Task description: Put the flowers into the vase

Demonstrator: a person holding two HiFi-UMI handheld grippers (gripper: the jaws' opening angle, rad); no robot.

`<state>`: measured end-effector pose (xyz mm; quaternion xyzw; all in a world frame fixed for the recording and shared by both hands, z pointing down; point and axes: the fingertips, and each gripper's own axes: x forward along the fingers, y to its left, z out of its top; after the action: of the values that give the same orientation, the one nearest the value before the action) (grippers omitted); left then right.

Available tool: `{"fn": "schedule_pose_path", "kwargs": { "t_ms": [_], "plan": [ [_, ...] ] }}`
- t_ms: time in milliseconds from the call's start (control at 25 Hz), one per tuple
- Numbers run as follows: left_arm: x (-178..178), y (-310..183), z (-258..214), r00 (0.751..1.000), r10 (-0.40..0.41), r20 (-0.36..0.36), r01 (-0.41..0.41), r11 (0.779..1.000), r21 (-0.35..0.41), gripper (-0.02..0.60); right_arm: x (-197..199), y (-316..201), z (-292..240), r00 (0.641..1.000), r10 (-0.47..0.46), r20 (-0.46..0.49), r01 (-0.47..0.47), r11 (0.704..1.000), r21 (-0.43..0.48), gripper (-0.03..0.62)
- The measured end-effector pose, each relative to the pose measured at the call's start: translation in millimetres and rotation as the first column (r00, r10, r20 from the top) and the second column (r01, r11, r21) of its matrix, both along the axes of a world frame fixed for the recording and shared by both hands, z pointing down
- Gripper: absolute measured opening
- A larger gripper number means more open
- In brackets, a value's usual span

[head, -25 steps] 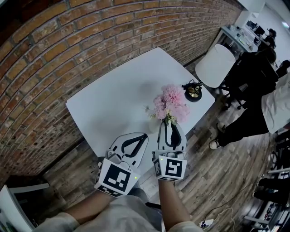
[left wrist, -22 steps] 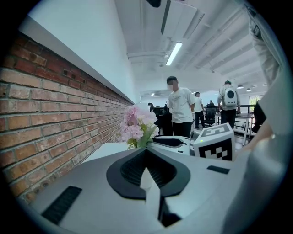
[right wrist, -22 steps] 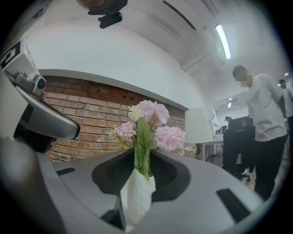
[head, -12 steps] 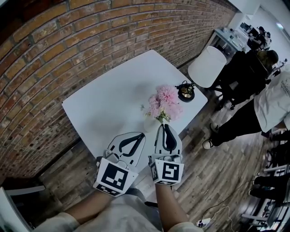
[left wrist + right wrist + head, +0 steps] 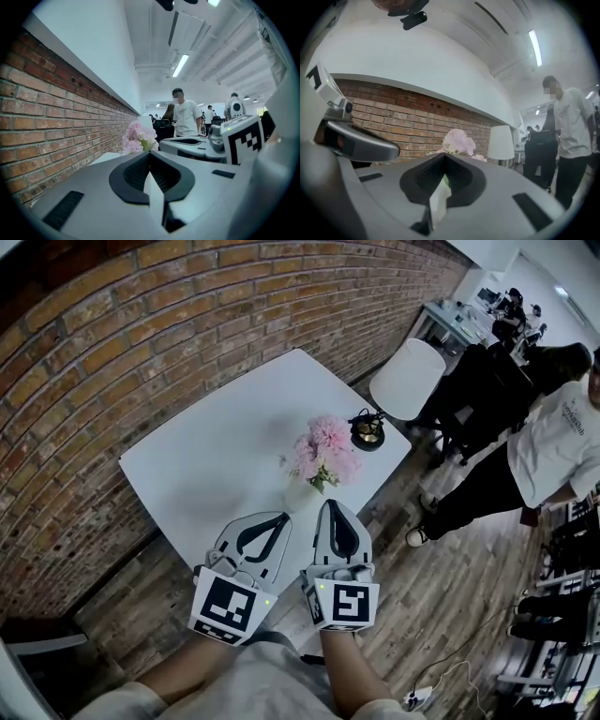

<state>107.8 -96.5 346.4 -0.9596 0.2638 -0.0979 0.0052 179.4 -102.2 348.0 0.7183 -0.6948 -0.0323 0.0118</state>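
Note:
A bunch of pink flowers stands upright in a small white vase near the front edge of the white table. My right gripper hovers just in front of the vase; its jaws have just been closing and now meet with nothing between them. My left gripper hangs beside it to the left, also shut and empty. The blooms show past the left gripper as pink flowers, and above the right gripper as flowers.
A black holder with a gold inside sits on the table's right corner. A white chair stands beyond it. A brick wall borders the table. People stand on the wooden floor at right.
My right gripper's jaws have gone from open to shut, empty, and it has drawn back a little from the flowers. The left gripper has barely moved.

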Motion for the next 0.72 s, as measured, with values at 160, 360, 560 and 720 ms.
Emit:
{"fn": "schedule_pose_path", "kwargs": {
  "t_ms": [160,360,560,720],
  "plan": [
    [-5,4,-3,1.0,-0.002,-0.014,0.002,1.0,-0.001,0.008,-10,10,-14,1.0,-0.022,-0.015,0.022,1.0,0.001,0.006],
    [-11,7,-8,1.0,-0.004,-0.025,0.004,1.0,0.007,0.008,-22,24,-26,0.999,-0.037,-0.022,0.037,0.999,-0.007,0.006],
    [-14,12,-11,1.0,-0.004,-0.03,0.005,1.0,0.013,0.008,-36,39,-33,0.997,-0.061,-0.036,0.061,0.998,-0.018,0.006],
    [-18,15,-15,0.999,-0.009,-0.035,0.009,1.0,0.016,0.008,-42,50,-35,0.996,-0.075,-0.045,0.074,0.997,-0.026,0.006]
  ]
}}
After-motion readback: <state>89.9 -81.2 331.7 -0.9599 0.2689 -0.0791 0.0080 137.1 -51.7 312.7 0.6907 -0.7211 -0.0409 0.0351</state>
